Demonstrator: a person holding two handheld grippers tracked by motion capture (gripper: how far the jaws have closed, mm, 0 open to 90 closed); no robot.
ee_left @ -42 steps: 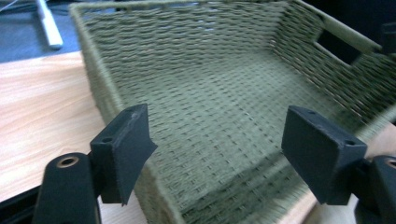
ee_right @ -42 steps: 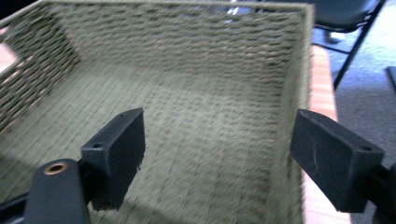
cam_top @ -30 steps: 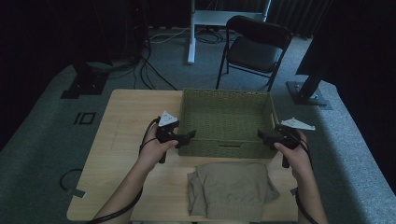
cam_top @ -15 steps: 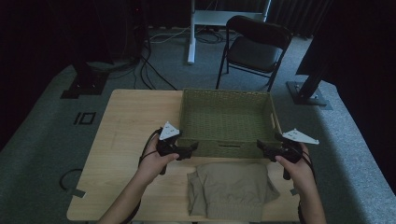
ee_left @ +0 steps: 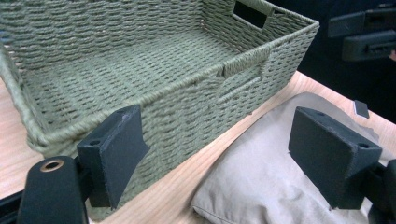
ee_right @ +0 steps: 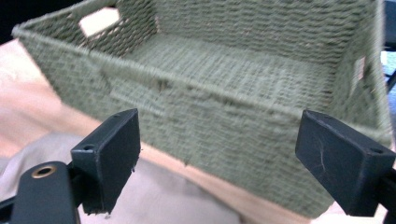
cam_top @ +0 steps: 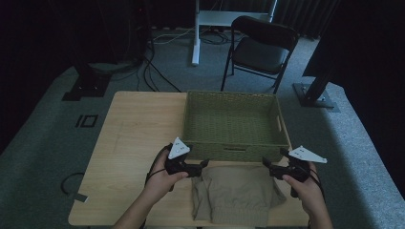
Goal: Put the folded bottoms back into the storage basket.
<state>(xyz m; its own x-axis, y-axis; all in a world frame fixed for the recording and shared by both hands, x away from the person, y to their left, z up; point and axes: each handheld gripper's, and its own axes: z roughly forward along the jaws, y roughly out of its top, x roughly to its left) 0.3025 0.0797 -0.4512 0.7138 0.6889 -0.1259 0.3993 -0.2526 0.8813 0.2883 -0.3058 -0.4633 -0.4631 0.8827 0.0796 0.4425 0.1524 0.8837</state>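
Two tools wide apart, gripping nothing | left tool [cam_top: 204, 164] at folded beige garment's [cam_top: 236, 196] left corner | right tool [cam_top: 265, 165] at its right corner | garment on counter [cam_top: 133, 133], just before green woven basket [cam_top: 234, 143]

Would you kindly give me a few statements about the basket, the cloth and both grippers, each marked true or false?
1. The green woven basket is empty. True.
2. The folded beige garment lies inside the basket. False: it lies on the table, in front of the basket.
3. The left gripper is open, holding nothing. True.
4. The right gripper is shut on the garment. False: its jaws stand wide apart and empty.
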